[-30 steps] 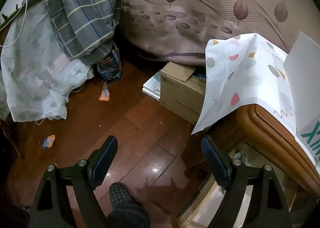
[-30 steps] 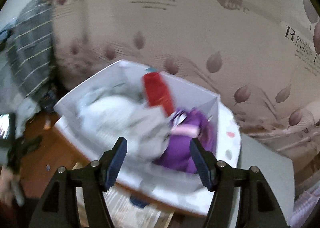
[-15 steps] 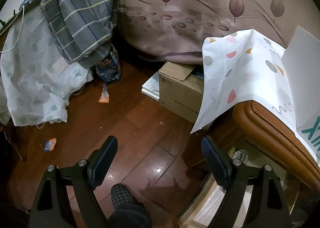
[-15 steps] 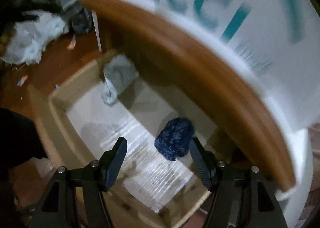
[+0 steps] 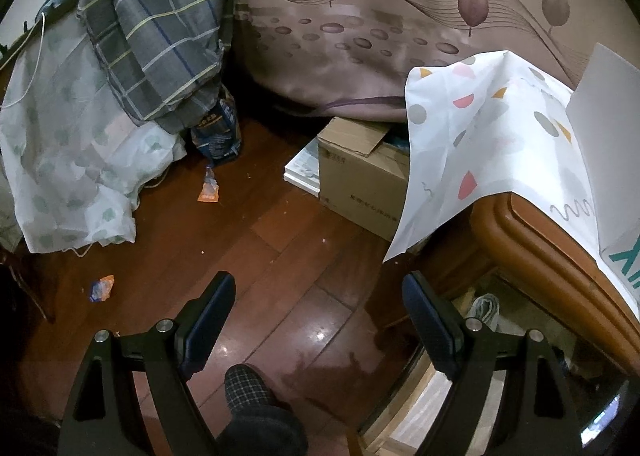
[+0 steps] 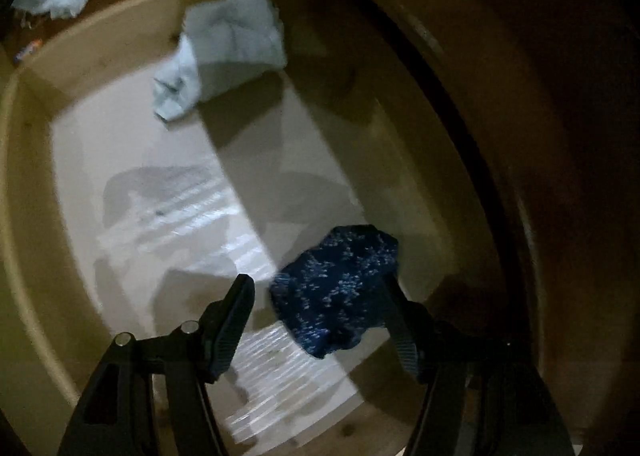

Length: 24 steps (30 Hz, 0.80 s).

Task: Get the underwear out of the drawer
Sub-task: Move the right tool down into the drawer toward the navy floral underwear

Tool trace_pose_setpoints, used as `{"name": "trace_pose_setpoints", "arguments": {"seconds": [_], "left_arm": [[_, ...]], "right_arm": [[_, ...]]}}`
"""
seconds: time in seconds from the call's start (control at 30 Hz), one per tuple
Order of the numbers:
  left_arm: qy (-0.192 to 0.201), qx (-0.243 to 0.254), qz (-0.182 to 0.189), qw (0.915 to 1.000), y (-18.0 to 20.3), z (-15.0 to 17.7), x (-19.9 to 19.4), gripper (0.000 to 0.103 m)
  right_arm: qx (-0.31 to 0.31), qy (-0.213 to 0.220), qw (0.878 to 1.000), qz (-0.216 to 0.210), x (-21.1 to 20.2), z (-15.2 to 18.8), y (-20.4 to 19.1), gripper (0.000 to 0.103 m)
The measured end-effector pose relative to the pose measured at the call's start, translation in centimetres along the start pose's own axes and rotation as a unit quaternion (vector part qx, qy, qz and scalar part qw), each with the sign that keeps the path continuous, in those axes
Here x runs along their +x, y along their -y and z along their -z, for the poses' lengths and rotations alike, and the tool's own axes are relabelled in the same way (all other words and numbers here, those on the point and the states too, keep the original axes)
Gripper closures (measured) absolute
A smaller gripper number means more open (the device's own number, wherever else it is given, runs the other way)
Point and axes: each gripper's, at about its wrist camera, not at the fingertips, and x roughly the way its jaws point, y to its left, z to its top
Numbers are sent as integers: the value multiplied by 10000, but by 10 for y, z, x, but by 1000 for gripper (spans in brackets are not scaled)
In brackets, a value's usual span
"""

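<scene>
**Right gripper closing around dark blue underwear in the drawer**

The right gripper (image 6: 316,308) has its jaws closing, the speckled dark blue underwear (image 6: 336,296) between them on the drawer (image 6: 36,159) floor. A pale folded garment (image 6: 228,47) lies well apart. The left gripper (image 5: 320,308) hangs wide apart over the wooden floor (image 5: 224,248), empty.

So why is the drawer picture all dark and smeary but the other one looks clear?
Right wrist view: dim inside the drawer, with motion blur smearing the dark blue underwear. Left wrist view: brighter and sharp, with glare spots on the wooden floor; fisheye bends edges in both.
</scene>
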Motion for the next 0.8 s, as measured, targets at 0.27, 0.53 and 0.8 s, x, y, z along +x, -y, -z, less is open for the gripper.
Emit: {"name": "trace_pose_setpoints", "arguments": {"seconds": [0.27,0.53,0.8], "left_arm": [[3,37,-36,10000,2,-1,1,20],[29,103,-62,9999,3,-2,3,20],[2,135,-37,9999,5,-1,2,20]], "right_arm": [[200,-223,9994,-162,44,0,8,39],[674,-220,9949,-717,62,5,25,50],[418,-445,9876,-1449,59,10,17,67]]}}
